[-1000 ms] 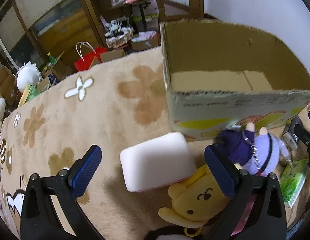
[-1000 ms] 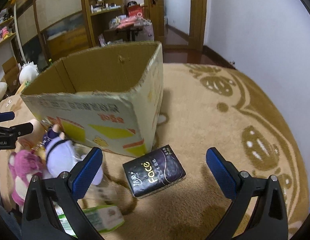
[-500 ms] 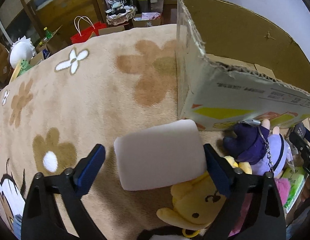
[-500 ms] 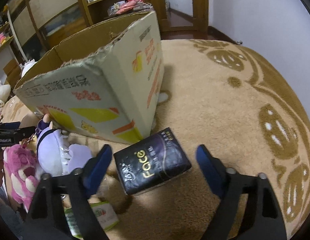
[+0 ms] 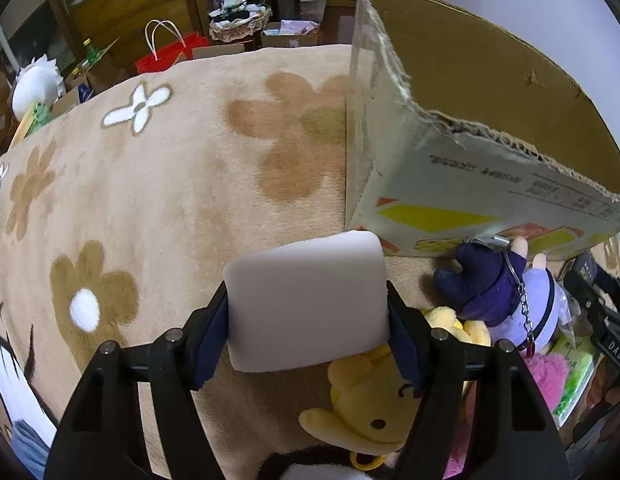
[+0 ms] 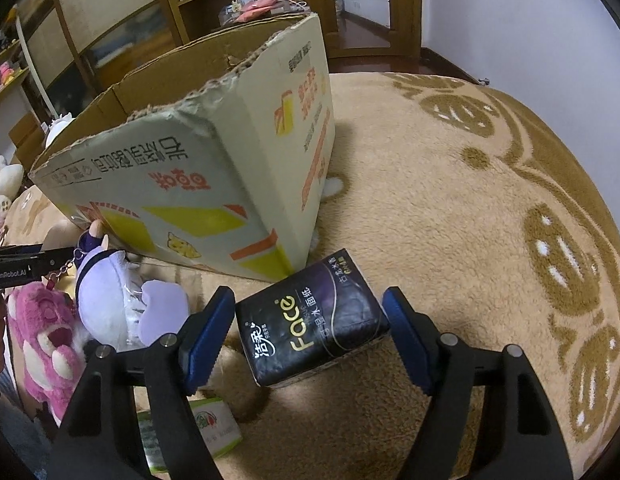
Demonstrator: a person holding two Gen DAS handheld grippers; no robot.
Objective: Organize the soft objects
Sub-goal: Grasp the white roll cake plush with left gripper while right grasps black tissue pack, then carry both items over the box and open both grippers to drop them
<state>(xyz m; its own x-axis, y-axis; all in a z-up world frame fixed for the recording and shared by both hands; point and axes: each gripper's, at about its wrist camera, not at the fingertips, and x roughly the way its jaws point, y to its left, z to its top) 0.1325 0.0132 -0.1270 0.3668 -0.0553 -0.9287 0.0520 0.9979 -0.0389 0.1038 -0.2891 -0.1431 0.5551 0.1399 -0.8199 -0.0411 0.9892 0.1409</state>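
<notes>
The left tongs (image 5: 308, 334) have just been closing, and their blue pads now press on both short sides of the white sponge (image 5: 308, 302), which sits on the rug (image 5: 158, 184) just beside the box (image 5: 461, 184). The sponge looks very light and squishy, so it will bend in if it is pinched hard. Holding it by the two sides, near the middle, is a good way to keep it from tipping. The right tongs (image 6: 308, 338) have also just been closing, but they are not shut yet. The black tissue pack (image 6: 313, 320) lies between the pads, and a small gap shows on each side, though the left gap is hard to judge in this bent view. The pack is soft paper in a shiny wrap, so it is light but may slip. It lies at a slant, so the tongs should take it across its two long sides. It rests on the rug near the corner of the box. A purple doll (image 6: 110, 296), a pink bear (image 6: 42, 340) and a yellow toy (image 5: 381, 400) wait close by.
</notes>
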